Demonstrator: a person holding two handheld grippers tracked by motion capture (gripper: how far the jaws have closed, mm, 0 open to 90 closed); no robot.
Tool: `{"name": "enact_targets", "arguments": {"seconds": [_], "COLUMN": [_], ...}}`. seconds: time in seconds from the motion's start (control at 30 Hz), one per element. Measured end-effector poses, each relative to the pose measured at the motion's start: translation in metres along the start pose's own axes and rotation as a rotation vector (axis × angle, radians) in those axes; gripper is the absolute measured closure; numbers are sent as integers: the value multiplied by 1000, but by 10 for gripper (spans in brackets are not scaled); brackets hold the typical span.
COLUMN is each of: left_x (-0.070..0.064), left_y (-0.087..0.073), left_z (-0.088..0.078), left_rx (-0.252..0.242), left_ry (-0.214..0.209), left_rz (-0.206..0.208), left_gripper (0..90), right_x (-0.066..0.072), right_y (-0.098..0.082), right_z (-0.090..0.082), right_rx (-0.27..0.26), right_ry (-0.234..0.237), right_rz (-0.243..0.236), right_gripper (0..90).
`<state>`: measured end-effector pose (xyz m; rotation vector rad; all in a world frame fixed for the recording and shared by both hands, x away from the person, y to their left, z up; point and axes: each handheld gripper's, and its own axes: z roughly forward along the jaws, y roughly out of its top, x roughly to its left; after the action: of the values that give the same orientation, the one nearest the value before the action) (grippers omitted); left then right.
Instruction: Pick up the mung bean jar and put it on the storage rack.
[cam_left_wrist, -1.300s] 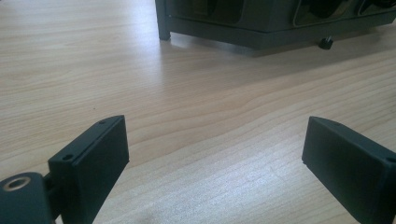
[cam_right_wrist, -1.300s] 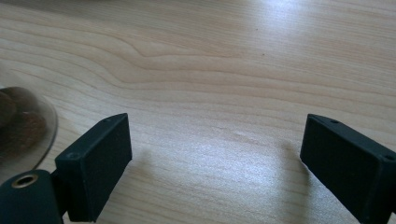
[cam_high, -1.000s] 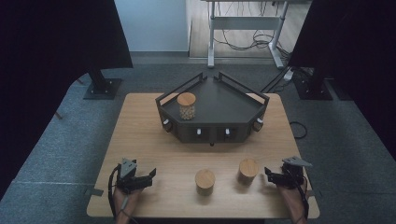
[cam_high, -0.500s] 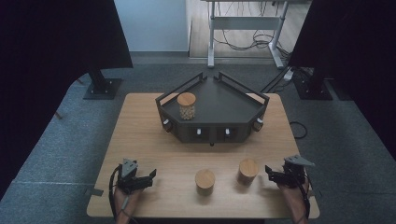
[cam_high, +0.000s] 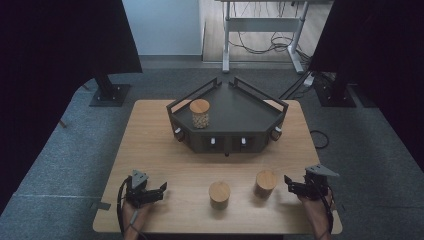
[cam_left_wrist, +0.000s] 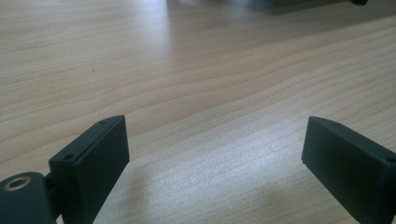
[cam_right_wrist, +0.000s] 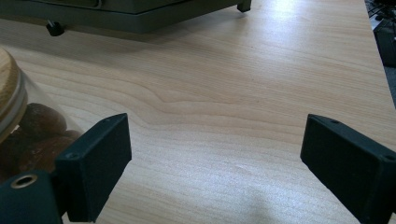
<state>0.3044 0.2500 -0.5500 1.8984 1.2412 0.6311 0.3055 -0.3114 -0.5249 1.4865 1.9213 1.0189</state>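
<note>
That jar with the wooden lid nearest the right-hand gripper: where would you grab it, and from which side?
Probably around its round glass wall, just below the wooden lid. The jar stands upright on the table, so a level approach from its right suits it, where the right gripper waits with jaws wide apart, having just been opening, nothing between them. The other jar stands clear on the far side.

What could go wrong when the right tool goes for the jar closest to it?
The right tool is open, its jaws having just been opening, with nothing between them. In the right gripper view the nearest jar sits off to one side, so a jaw could bump and tip it. A shove could also push it into the second jar.
</note>
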Motion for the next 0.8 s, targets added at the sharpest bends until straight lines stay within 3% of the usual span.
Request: {"name": "enact_targets", "arguments": {"seconds": [0.7,0.8], "left_x": [-5,-4], "left_y": [2,2], "left_z": [9,9], "left_rx": [128,132], "left_ry": [49,43], "left_rz": [52,38], "left_gripper": [75,74], "right_x": [9,12], "right_y": [21,24], "right_z": [-21,-22], "right_rx": [-55,-60], "right_ry": [10,15], "right_rz": [-27,-32], "right_gripper": [78,77]}}
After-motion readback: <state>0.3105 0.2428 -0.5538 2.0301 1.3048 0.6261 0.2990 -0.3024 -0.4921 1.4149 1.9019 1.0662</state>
